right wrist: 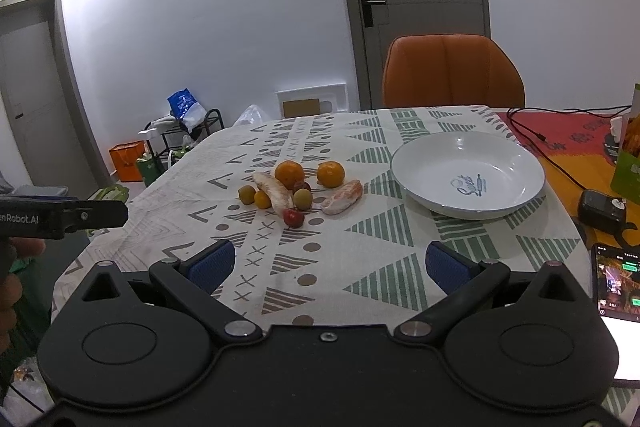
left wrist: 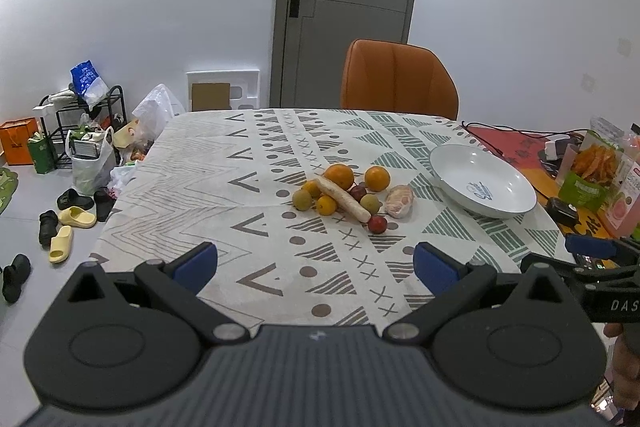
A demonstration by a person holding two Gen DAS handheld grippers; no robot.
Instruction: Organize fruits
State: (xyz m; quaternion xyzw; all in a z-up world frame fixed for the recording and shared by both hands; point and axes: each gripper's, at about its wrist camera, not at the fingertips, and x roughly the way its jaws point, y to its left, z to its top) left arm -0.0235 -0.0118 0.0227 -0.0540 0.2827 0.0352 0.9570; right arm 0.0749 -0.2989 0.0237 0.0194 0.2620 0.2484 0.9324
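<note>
A small heap of produce lies mid-table: two oranges [left wrist: 339,176] [right wrist: 330,174], a long pale root [left wrist: 343,198] [right wrist: 273,190], a pinkish peeled piece [left wrist: 399,201] [right wrist: 342,197], small green-yellow fruits [left wrist: 302,199] and red ones [left wrist: 377,224] [right wrist: 293,217]. A white plate [left wrist: 460,183] [right wrist: 420,195] stands empty to their right. My left gripper [left wrist: 316,263] hangs open above the near cloth, well short of the heap. My right gripper [right wrist: 330,265] is open too, equally far back, with nothing between its blue pads.
A patterned cloth [left wrist: 256,211] covers the table; an orange chair [left wrist: 398,79] stands behind it. Snack packs [left wrist: 596,167], cables, a black box [right wrist: 602,211] and a lit phone [right wrist: 616,283] crowd the right side. Shoes and bags litter the floor at left.
</note>
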